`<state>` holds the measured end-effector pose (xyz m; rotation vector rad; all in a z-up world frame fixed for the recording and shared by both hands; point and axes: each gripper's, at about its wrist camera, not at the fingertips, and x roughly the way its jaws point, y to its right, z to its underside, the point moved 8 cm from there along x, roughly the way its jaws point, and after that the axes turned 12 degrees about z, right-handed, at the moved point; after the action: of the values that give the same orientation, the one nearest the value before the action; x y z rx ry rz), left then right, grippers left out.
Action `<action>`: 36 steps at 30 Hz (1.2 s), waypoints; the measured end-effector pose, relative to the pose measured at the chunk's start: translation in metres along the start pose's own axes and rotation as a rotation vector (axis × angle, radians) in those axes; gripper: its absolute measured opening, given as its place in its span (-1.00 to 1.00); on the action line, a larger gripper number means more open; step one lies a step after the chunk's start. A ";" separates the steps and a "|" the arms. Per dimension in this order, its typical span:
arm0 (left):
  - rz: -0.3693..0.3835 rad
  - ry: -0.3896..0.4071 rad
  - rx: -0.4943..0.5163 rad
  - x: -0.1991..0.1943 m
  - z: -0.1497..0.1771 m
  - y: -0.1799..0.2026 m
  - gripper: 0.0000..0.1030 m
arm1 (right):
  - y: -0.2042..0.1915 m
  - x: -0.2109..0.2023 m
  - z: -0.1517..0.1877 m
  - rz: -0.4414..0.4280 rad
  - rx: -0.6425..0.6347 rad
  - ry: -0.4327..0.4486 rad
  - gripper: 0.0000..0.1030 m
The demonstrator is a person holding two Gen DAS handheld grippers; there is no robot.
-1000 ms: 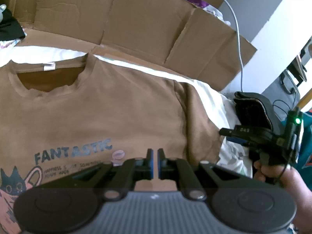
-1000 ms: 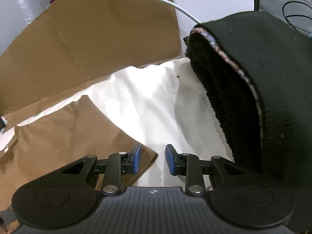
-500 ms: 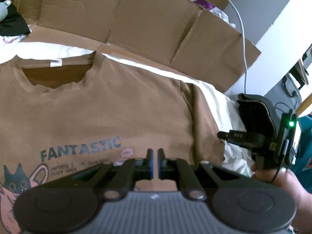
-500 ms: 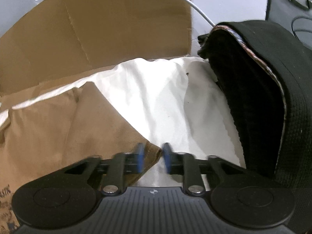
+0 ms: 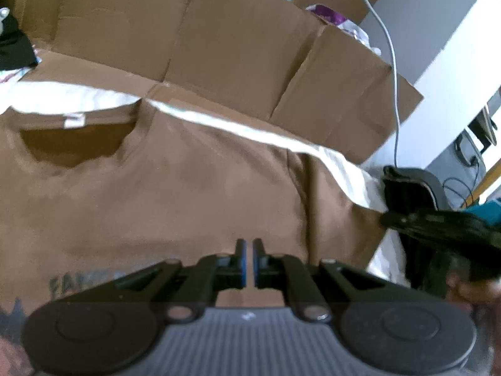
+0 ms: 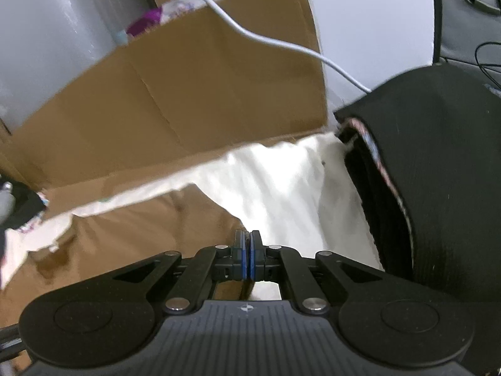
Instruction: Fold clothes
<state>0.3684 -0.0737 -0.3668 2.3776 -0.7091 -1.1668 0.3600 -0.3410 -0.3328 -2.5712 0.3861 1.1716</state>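
Your brown T-shirt (image 5: 194,194) lies spread face-up on a white sheet (image 6: 281,181) that covers the work surface, its neckline and white label toward the upper left of the left wrist view and dark printed lettering just showing at the lower left, above your left gripper (image 5: 247,261). That gripper's blue pads stand almost together with only a thin slit between them, over the lower middle of the shirt; whether any cloth is caught there cannot be told from this blurred view. In the right wrist view, your right gripper (image 6: 247,258) has its jaws pressed together on the corner of the shirt's sleeve (image 6: 200,216), which rises to a point at the pads, low in the centre of the frame. Flattened brown cardboard (image 5: 238,47) stands along the far edge of the sheet, filling the upper half of both views. A white cable (image 6: 281,45) trails across the cardboard from the top of the frame down to the right. A thick black folded cloth (image 6: 438,172) with a patterned edge sits on the sheet at the right. Behind it are a pale wall (image 6: 369,22) and a grey bag (image 6: 466,15) in the upper right corner. Your hand (image 5: 469,291) shows at the right edge of the left wrist view.
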 end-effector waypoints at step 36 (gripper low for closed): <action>-0.040 -0.137 0.212 0.167 -0.076 0.020 -0.99 | -0.033 -0.047 -0.042 -0.304 0.119 -0.036 -1.00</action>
<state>0.5120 -0.1800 -0.4141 2.5120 -0.8721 -1.3416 0.3709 -0.3202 -0.2657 -2.3974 0.0507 1.0496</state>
